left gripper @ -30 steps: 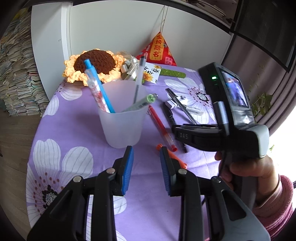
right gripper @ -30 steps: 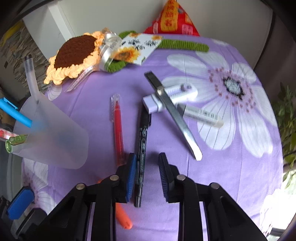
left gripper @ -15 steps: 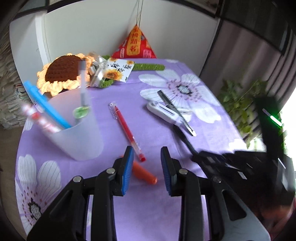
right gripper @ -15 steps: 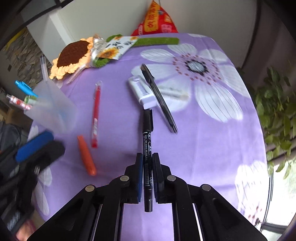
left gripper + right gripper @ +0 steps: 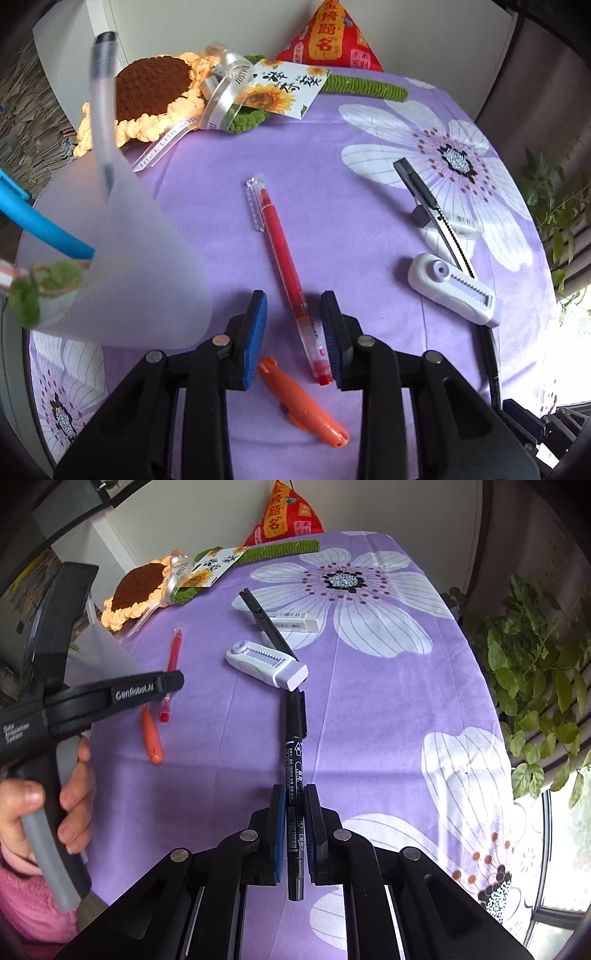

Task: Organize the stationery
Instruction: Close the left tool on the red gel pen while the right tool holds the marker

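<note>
On the purple cloth [image 5: 332, 155], the frosted cup [image 5: 122, 266] fills the left-wrist frame's left, the red pen [image 5: 286, 269] running lengthwise between the parted left gripper [image 5: 295, 325], while the right gripper [image 5: 295, 827] clamps the black marker [image 5: 295, 760].

Counting off across the purple cloth: one red pen [image 5: 282, 254], one orange marker [image 5: 303, 400], one black marker [image 5: 295, 760], one utility knife [image 5: 430, 206], one white correction-tape dispenser [image 5: 452, 293] and one white eraser [image 5: 295, 621]; one frosted cup [image 5: 122, 266] with four pens poking out; at the back, one crocheted sunflower [image 5: 147, 92], one sunflower card [image 5: 284, 88], one red pyramid pouch [image 5: 330, 37]; and two grippers
</note>
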